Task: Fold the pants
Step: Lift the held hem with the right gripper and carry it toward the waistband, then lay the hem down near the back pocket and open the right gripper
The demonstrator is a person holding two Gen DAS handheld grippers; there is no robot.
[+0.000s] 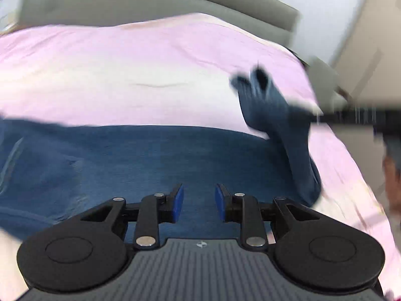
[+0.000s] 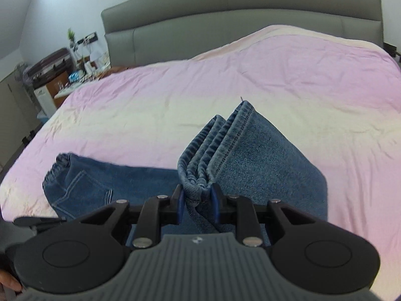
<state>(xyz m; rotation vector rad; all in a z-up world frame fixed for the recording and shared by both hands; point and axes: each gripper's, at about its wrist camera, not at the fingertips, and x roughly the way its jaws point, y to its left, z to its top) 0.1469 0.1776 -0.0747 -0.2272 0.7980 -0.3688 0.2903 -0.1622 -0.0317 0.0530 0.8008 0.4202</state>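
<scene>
My right gripper (image 2: 196,199) tilts down toward 12 o'clock, pads clamped on the jeans' hem (image 2: 200,175). Left gripper (image 1: 199,202) also tilts down, pads apart w/ nothing between. Blurred dark bar at 3 o'clock, prob. my other gripper.

Ahead of the right tool (image 2: 196,195) the pink bed cover (image 2: 225,80) lies bare and open up to the grey headboard (image 2: 225,17). To its left, off the bed's edge, cluttered furniture (image 2: 57,75) blocks passage. Right of the left tool (image 1: 199,202), a raised fold of the jeans (image 1: 275,125) stands in the way.
</scene>
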